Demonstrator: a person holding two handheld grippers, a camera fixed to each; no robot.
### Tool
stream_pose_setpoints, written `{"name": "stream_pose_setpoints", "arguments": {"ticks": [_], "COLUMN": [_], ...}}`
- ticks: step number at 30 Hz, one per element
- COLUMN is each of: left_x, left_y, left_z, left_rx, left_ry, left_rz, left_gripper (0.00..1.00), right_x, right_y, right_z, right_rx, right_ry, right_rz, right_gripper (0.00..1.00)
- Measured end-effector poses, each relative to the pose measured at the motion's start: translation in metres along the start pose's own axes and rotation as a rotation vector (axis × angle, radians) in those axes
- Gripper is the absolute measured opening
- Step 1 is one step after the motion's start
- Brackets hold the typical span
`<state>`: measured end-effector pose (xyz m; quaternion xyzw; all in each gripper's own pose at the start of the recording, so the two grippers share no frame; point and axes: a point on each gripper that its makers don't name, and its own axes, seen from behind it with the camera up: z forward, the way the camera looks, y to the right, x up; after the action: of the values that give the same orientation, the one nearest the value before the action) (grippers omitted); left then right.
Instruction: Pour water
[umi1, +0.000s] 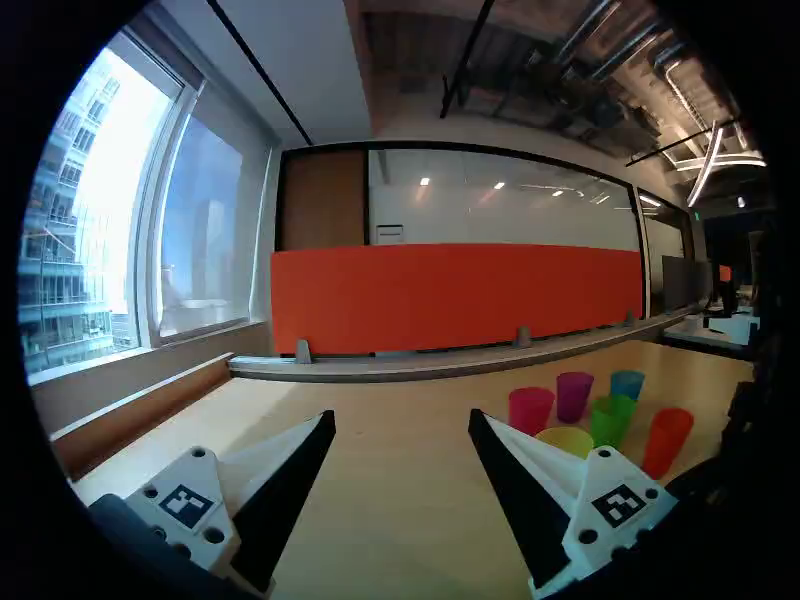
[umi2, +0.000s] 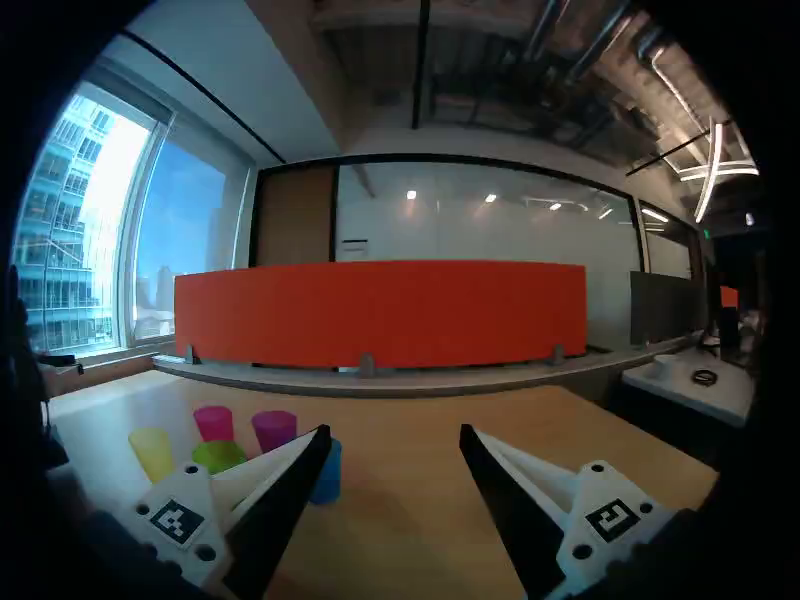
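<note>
Several coloured plastic cups stand upright in a cluster on the wooden table (umi1: 400, 500): pink (umi1: 530, 408), purple (umi1: 574, 394), blue (umi1: 627, 384), green (umi1: 611, 418), yellow (umi1: 566, 440) and orange (umi1: 667, 440). My left gripper (umi1: 401, 414) is open, low over the table, with the cups to the right of its right finger. In the right gripper view the yellow cup (umi2: 152, 452), pink cup (umi2: 213, 422), green cup (umi2: 218, 455) and purple cup (umi2: 273, 430) sit at the left; the blue cup (umi2: 326, 475) is partly behind the left finger. My right gripper (umi2: 393, 430) is open and holds nothing.
An orange partition (umi1: 450, 295) on a grey rail closes the table's far edge, with a glass wall behind it. A window (umi1: 110, 250) and a wooden ledge run along the left. A neighbouring white desk (umi2: 690, 385) with small items stands at the right.
</note>
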<state>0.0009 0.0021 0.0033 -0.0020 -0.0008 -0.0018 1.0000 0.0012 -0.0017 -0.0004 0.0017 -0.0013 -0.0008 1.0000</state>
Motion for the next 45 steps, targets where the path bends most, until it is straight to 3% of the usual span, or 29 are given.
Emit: {"name": "stream_pose_setpoints", "arguments": {"ticks": [8, 23, 35, 45], "left_x": [0.018, 0.085, 0.102, 0.11], "left_y": [0.015, 0.036, 0.052, 0.081], "left_z": [0.018, 0.041, 0.049, 0.048], "left_rx": [-0.048, -0.147, -0.218, -0.36], "left_ry": [-0.03, -0.046, -0.059, -0.061], "left_rz": [-0.016, 0.014, 0.032, 0.007], "left_gripper": [0.99, 0.99, 0.99, 0.99], "right_x": [0.02, 0.082, 0.087, 0.091], "right_y": [-0.013, -0.021, -0.025, -0.049], "right_z": [0.002, 0.012, 0.014, 0.007], "right_rx": [0.045, 0.096, 0.142, 0.285], "right_ry": [-0.04, -0.045, -0.067, -0.087], "right_rz": [-0.02, -0.025, 0.02, -0.025], "right_gripper": [1.0, 1.0, 1.0, 1.0]}}
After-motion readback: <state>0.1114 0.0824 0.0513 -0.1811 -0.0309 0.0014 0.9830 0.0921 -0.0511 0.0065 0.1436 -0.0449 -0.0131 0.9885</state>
